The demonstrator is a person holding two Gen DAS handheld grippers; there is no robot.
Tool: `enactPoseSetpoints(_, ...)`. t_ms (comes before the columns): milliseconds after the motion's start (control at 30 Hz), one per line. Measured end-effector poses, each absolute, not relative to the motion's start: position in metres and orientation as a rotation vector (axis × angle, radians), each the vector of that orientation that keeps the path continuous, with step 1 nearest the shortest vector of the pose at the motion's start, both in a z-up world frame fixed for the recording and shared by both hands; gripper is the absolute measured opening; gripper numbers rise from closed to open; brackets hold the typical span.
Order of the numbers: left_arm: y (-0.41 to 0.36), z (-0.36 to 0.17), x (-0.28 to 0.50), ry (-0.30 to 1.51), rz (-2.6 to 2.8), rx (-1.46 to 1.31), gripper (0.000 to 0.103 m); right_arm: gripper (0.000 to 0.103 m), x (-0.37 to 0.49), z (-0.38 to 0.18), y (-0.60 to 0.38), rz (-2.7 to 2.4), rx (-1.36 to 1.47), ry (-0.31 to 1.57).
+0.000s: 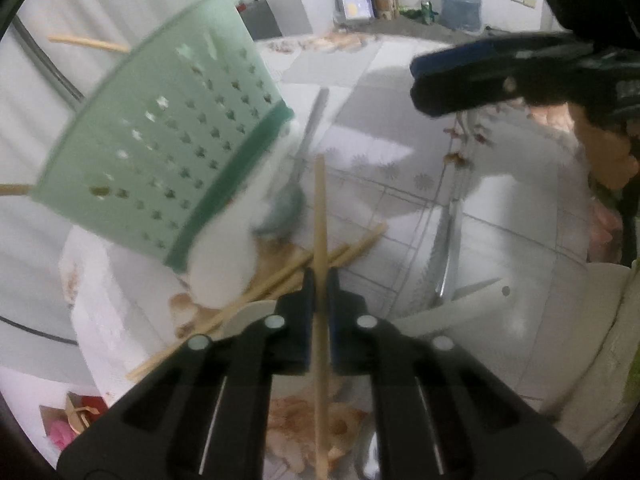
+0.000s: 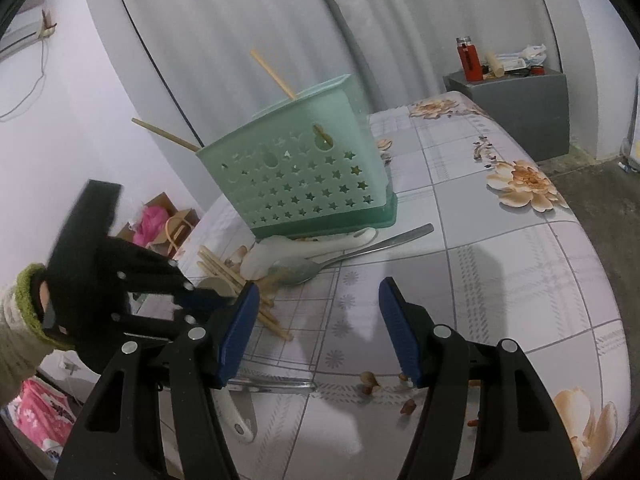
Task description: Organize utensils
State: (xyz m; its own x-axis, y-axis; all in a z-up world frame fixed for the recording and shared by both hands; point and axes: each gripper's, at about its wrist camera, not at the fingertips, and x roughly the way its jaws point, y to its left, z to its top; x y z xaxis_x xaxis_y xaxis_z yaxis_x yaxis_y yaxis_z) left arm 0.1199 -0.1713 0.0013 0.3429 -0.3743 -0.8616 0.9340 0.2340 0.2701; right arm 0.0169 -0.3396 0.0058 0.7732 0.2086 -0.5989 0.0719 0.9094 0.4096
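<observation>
the left gripper [image 1: 320, 280] has its 2 blue-padded jaws drawn narrow onto 1 wooden chopstick [image 1: 320, 216], which runs up between them and out past their tips. under and just beyond the tips lies a loose pile of chopsticks [image 1: 288, 276] on the table [image 1: 520, 216]; at least 4 show, crossing each other, though blur makes an exact count uncertain.

the right gripper [image 2: 316, 320] hangs over the flowered tablecloth with its 2 jaws standing wide and nothing between them. just under it, near the table edge, lie 1 pair of metal tongs [image 2: 276, 384] and 1 white-handled utensil [image 2: 236, 416] whose head is hidden. to its left a gloved hand [image 2: 52, 312] with a green cuff carries the left gripper, tilted down at the pile.

a little farther, 1 metal spoon [image 2: 344, 256] lies on the cloth, bowl toward the pile, and 1 white ladle [image 2: 288, 252] lies just beside it, against the foot of the basket.

behind these stands 1 pale green utensil basket [image 2: 304, 176] with star-shaped holes, upright on the table; 2 chopsticks [image 2: 276, 76] lean out of its top.

far back, 1 grey cabinet [image 2: 520, 104] holds 1 red bottle [image 2: 469, 60], and 1 blue water jug [image 1: 461, 0] stands on the floor.
</observation>
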Motion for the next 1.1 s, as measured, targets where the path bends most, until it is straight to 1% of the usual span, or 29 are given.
enactPoseSetpoints(133, -0.159, 0.027, 0.121, 0.676, -0.997, 0.852, 0.005, 0.061, 0.016, 0.009, -0.338, 0.076, 0.422, 0.68)
enactPoseSetpoints(333, -0.108, 0.078, 0.135, 0.62, -0.898, 0.536, 0.005, 0.061, 0.015, 0.015, -0.332, 0.075, 0.389, 0.675)
enactPoseSetpoints(433, -0.066, 0.1, 0.146, 0.592, -0.777, 0.336, 0.005, 0.061, 0.02, 0.02, -0.326, 0.098, 0.371, 0.672)
enactPoseSetpoints(533, -0.016, 0.118, 0.155, 0.58, -0.678, 0.041, 0.005, 0.06, 0.031, 0.03, -0.313, 0.147, 0.313, 0.666)
enactPoseSetpoints(633, 0.031, 0.115, 0.162, 0.581, -0.594, -0.219, 0.005, 0.058, 0.05, 0.045, -0.29, 0.23, 0.225, 0.669)
enactPoseSetpoints(733, 0.063, 0.105, 0.158, 0.574, -0.515, -0.351, 0.005, 0.054, 0.07, 0.053, -0.266, 0.327, 0.162, 0.684)
enactPoseSetpoints(833, 0.079, 0.093, 0.155, 0.561, -0.475, -0.474, 0.005, 0.045, 0.094, 0.054, -0.234, 0.417, 0.067, 0.729)
enactPoseSetpoints(867, 0.083, 0.089, 0.152, 0.549, -0.459, -0.505, 0.005, 0.04, 0.101, 0.053, -0.222, 0.438, 0.024, 0.744)
enactPoseSetpoints(933, 0.09, 0.085, 0.148, 0.539, -0.436, -0.54, 0.005, 0.035, 0.117, 0.047, -0.196, 0.486, -0.085, 0.782)
enactPoseSetpoints(967, 0.093, 0.081, 0.147, 0.539, -0.425, -0.567, 0.005, 0.03, 0.123, 0.045, -0.187, 0.501, -0.116, 0.796)
enactPoseSetpoints(1000, 0.097, 0.077, 0.146, 0.54, -0.417, -0.582, 0.005, 0.028, 0.132, 0.041, -0.175, 0.533, -0.156, 0.818)
enactPoseSetpoints(1100, 0.104, 0.064, 0.151, 0.549, -0.384, -0.62, 0.005, 0.026, 0.159, 0.027, -0.151, 0.624, -0.2, 0.904)
